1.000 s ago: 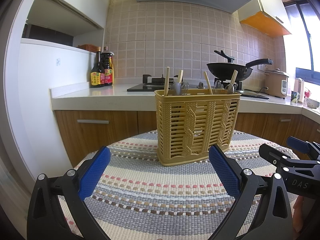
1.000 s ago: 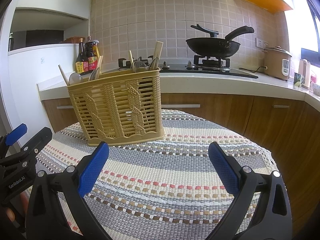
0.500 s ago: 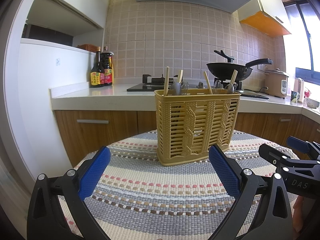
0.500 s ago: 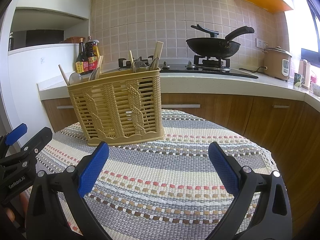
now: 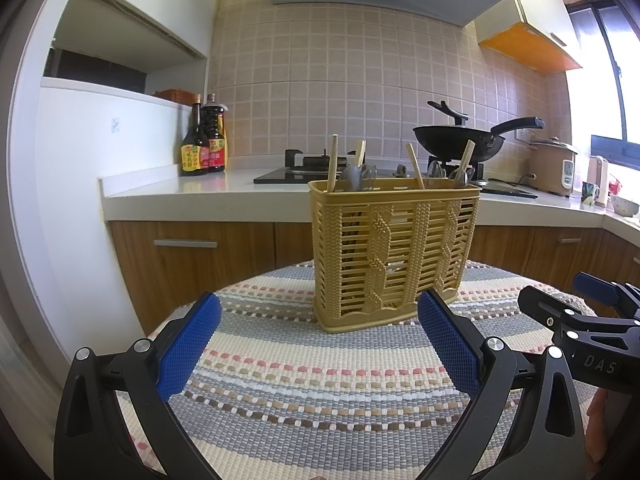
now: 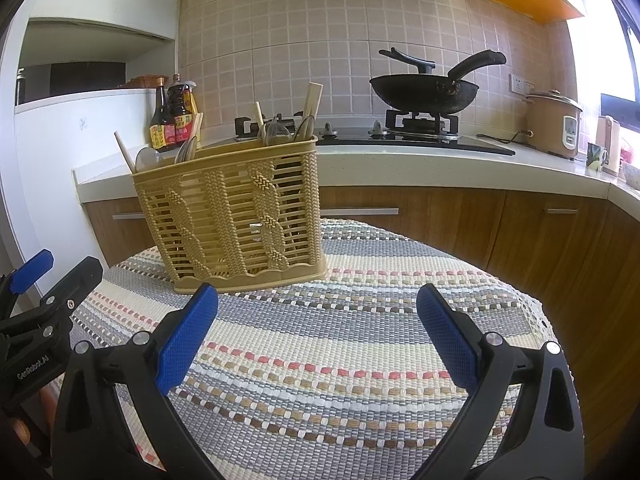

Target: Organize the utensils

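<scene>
Utensils point(image 5: 362, 172) stand sorted in the basket point(image 5: 392, 252); nothing has shifted (task apparently complete), and your left hand-held gripper point(image 5: 318, 346) and right hand-held gripper point(image 6: 316, 334) remain wide open, empty.

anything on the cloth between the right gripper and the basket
Nothing. In the right wrist view, only bare striped cloth lies between the open right gripper and the basket.
</scene>
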